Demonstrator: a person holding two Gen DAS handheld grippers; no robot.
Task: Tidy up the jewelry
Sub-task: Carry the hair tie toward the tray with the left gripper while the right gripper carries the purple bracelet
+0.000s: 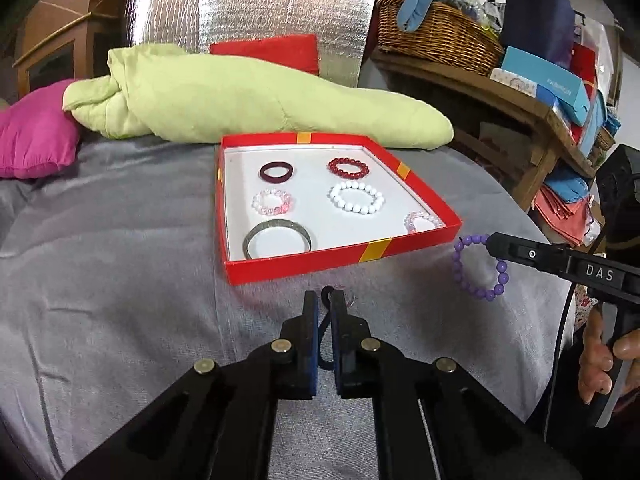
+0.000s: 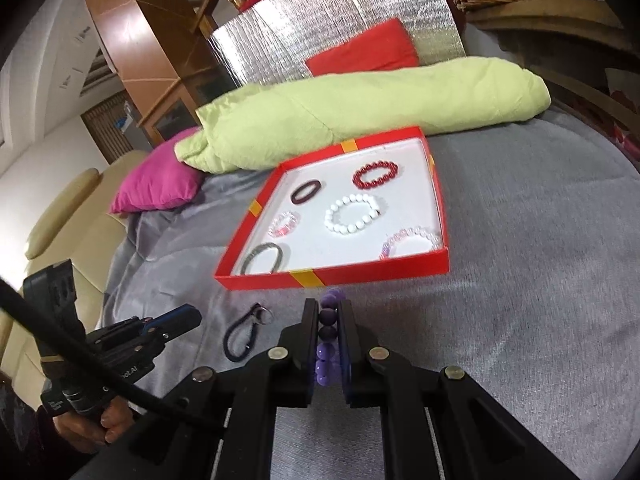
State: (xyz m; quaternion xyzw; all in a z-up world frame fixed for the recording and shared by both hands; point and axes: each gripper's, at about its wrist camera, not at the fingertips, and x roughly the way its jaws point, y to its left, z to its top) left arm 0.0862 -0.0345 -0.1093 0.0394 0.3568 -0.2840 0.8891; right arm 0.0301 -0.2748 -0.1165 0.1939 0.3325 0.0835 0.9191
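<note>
A red tray (image 1: 304, 266) (image 2: 360, 274) with a white floor lies on the grey bedspread and holds several bracelets: dark maroon (image 1: 277, 172), red beaded (image 1: 348, 167), white beaded (image 1: 357, 198), two pink beaded (image 1: 272, 203) (image 1: 422, 222) and a silver bangle (image 1: 278, 239). My right gripper (image 2: 329, 308) (image 1: 494, 244) is shut on a purple beaded bracelet (image 1: 478, 268) (image 2: 327, 336), held just before the tray's near right corner. A dark blue hair tie (image 2: 240, 338) (image 1: 326, 328) lies on the bedspread. My left gripper (image 1: 324, 300) (image 2: 188, 318) hangs over it with a narrow gap, the tie showing between its fingers.
A rolled green quilt (image 1: 256, 96) lies behind the tray, with a magenta pillow (image 1: 34, 140) at its left and a red cushion (image 1: 268, 52) against silver foil. A wooden shelf with a wicker basket (image 1: 436, 36) and boxes stands at the right.
</note>
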